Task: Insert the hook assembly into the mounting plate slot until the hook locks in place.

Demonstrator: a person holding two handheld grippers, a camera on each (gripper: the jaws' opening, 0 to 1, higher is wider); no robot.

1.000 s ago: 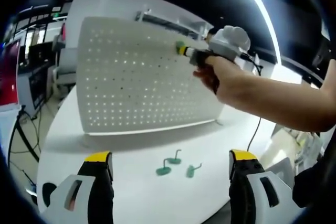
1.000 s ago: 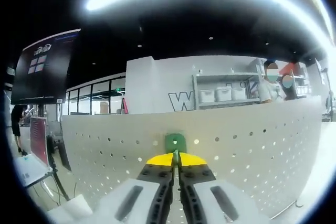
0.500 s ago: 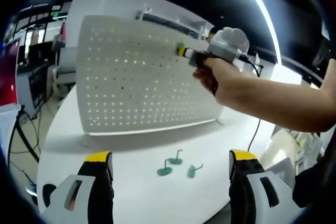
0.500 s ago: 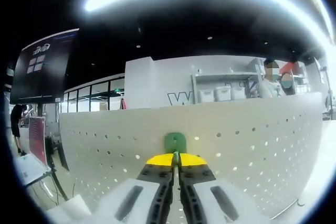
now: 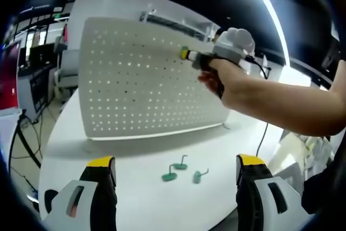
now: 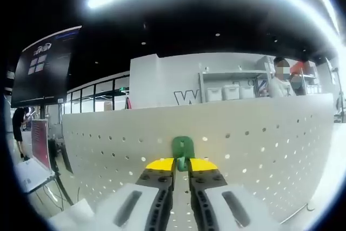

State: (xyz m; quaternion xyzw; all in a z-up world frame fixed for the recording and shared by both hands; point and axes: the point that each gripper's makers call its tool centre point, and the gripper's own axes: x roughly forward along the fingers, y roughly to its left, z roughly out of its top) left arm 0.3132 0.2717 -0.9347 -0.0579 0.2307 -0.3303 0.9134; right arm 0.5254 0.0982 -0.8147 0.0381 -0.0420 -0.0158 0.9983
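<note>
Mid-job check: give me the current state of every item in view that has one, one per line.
Right claw: shut on the green plastic hook, pressed against the board.
Left claw: open, holding nothing.
White perforated mounting board: upright on the white table.
Two spare green hooks: loose on the table in front of the board.

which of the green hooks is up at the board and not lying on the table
The small green plastic hook clamped in the right hand-held gripper, pressed against the white perforated pegboard. The two other green hooks lie loose on the white table.
</note>
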